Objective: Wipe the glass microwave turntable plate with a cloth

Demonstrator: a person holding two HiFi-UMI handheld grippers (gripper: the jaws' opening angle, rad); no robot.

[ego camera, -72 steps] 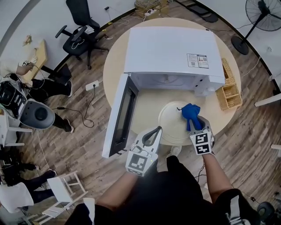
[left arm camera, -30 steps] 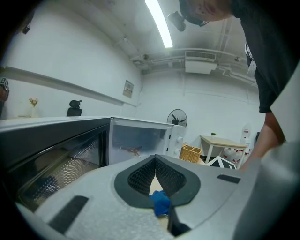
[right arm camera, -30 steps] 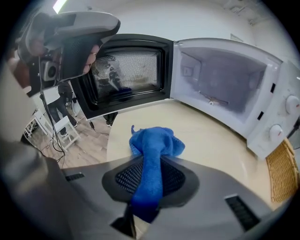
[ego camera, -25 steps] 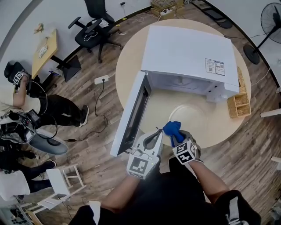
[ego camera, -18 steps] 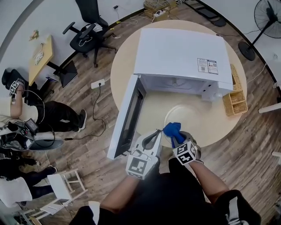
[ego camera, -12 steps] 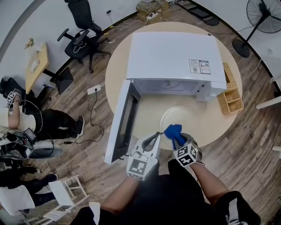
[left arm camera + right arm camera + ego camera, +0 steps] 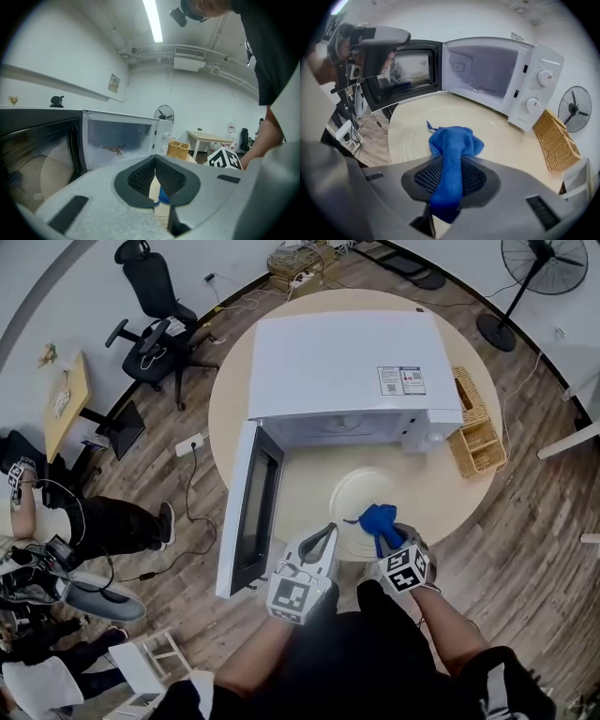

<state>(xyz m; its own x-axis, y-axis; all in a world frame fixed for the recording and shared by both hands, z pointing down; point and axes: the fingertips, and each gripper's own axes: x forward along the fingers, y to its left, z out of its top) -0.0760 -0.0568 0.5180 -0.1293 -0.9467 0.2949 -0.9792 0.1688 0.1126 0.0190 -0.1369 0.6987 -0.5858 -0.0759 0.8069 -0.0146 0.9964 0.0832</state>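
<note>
The clear glass turntable plate lies flat on the round wooden table, in front of the open white microwave. My right gripper is shut on a blue cloth, which rests bunched on the plate's near rim. In the right gripper view the cloth runs between the jaws of that gripper onto the plate. My left gripper hovers shut and holding nothing at the table's near edge, left of the cloth. Through the left gripper, only a slit of table and cloth shows.
The microwave door swings out to the left, close beside the left gripper. A wicker basket stands right of the microwave. An office chair, a fan, a floor socket strip and seated people surround the table.
The right gripper has dragged the blue cloth from the plate's right side to its near rim, then a little rightward along it. The left gripper has stayed put.
</note>
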